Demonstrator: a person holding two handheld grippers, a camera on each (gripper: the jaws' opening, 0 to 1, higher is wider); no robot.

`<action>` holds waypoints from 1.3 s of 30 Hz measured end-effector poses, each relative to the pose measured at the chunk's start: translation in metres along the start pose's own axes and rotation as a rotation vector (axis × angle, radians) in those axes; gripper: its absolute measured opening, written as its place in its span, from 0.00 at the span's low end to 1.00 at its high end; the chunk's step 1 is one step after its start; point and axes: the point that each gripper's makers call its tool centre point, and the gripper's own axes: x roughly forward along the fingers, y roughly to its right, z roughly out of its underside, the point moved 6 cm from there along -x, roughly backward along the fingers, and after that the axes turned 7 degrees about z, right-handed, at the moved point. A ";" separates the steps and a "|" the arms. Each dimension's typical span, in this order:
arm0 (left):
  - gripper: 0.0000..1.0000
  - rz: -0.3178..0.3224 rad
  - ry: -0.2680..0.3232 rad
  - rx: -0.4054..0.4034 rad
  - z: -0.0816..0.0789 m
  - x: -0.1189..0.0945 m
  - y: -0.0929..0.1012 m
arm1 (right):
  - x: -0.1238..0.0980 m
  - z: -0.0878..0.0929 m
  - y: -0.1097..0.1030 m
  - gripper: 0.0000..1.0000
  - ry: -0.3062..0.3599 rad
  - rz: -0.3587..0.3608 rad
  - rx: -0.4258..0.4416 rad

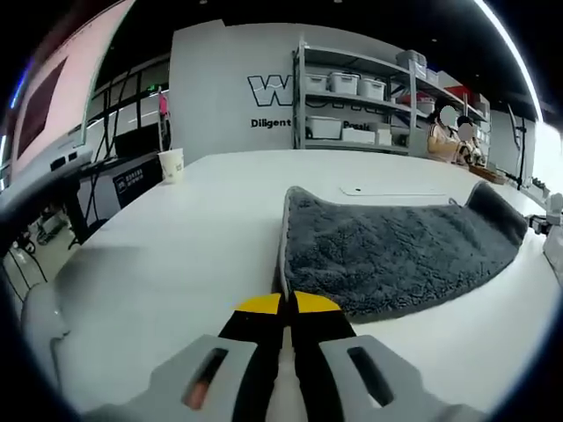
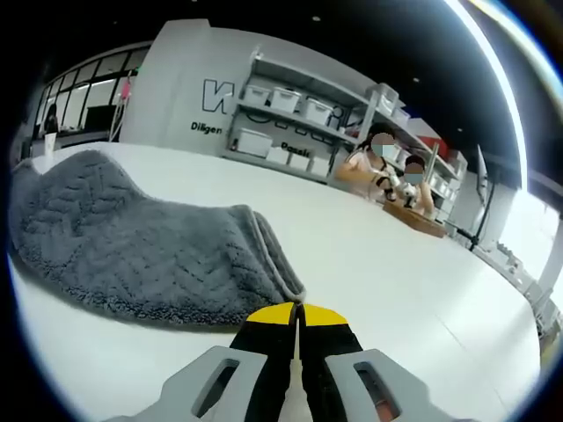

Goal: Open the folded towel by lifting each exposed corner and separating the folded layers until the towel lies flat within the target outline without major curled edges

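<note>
In your left gripper view, your left gripper [image 1: 288,304] comes up from 6 o'clock with its yellow-tipped jaws pressed together. The near corner of the grey towel [image 1: 396,251] meets those tips — the hem runs down right into the seam between them, so the jaws look closed on that corner, though the pinch itself is hidden. From there the towel spreads away toward 2 o'clock across the white table [image 1: 176,255], its fluffy side up, the left edge standing slightly raised and the far right end curled up near 3 o'clock. A paper cup [image 1: 171,164] stands at about 10 o'clock, well apart from the towel, and a flat white sheet [image 1: 391,190] lies on the table just beyond the towel's far edge.

In your right gripper view, your right gripper [image 2: 297,313] is likewise closed — no gap between the tips. The towel [image 2: 132,242] lies out toward 10 o'clock, and its bound corner [image 2: 286,280] tapers down to the tips at 6 o'clock and touches them. Its surface is rumpled, with a fold ridge along the hem. Shelves with white bins [image 2: 290,110] stand at 12 o'clock, and two seated people [image 2: 391,176] at about 2 o'clock.
</note>
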 end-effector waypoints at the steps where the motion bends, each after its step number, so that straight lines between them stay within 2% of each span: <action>1: 0.02 -0.005 0.000 -0.003 0.000 -0.001 -0.001 | 0.000 0.000 0.000 0.00 -0.001 0.001 -0.001; 10: 0.02 -0.070 0.007 -0.017 0.003 -0.008 -0.013 | -0.004 0.000 0.000 0.00 -0.009 0.002 -0.003; 17: 0.02 -0.098 0.008 -0.030 0.003 -0.011 -0.020 | -0.005 0.001 0.002 0.00 -0.023 0.000 0.011; 25: 0.03 -0.104 0.013 -0.040 0.004 -0.011 -0.022 | -0.007 0.000 0.001 0.00 -0.035 -0.020 0.021; 29: 0.04 -0.100 0.019 -0.052 0.005 -0.012 -0.022 | -0.012 -0.002 0.006 0.00 -0.037 -0.023 0.057; 31: 0.05 -0.096 0.025 -0.058 0.005 -0.012 -0.022 | -0.015 -0.003 0.009 0.00 -0.034 -0.027 0.085; 34: 0.10 -0.087 0.038 -0.096 0.006 -0.015 -0.026 | -0.017 -0.005 0.012 0.08 -0.032 -0.041 0.125; 37: 0.15 -0.061 0.050 -0.111 0.004 -0.019 -0.030 | -0.018 -0.010 0.014 0.11 -0.002 -0.058 0.148; 39: 0.24 -0.034 0.102 -0.175 -0.002 -0.022 -0.029 | -0.019 -0.014 0.014 0.14 0.018 -0.062 0.156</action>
